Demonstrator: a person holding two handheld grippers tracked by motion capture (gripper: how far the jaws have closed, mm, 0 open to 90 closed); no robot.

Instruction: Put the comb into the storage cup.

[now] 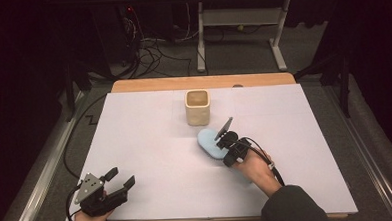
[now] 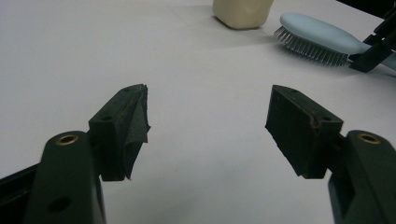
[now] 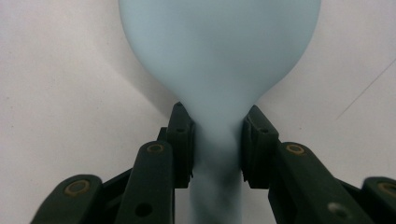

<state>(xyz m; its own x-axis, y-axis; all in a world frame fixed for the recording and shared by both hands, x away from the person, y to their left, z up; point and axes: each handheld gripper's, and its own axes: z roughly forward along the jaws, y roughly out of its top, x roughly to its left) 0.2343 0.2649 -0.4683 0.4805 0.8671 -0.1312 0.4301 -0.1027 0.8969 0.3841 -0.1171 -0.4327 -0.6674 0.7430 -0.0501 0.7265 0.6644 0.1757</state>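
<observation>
Already the right claw (image 3: 217,140) gripped the hairbrush (image 1: 209,141) by its handle, head toward eleven o'clock, cup (image 1: 198,107) beyond; left claw (image 1: 118,178) stood open.

No lettering to read anywhere here, folks (no label, brand, number or sign on anything near the jaws).

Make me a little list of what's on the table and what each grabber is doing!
table cover: white sheet
brush: light blue hairbrush, bristles down, lying near the middle
cup: cream square cup, upright, just behind the brush, not touching it
right gripper: jaws on both sides of the brush's handle, pads against it
left gripper: open, nothing between its jaws, at the near left corner
likely next: lifting the brush, maybe toward the cup
</observation>
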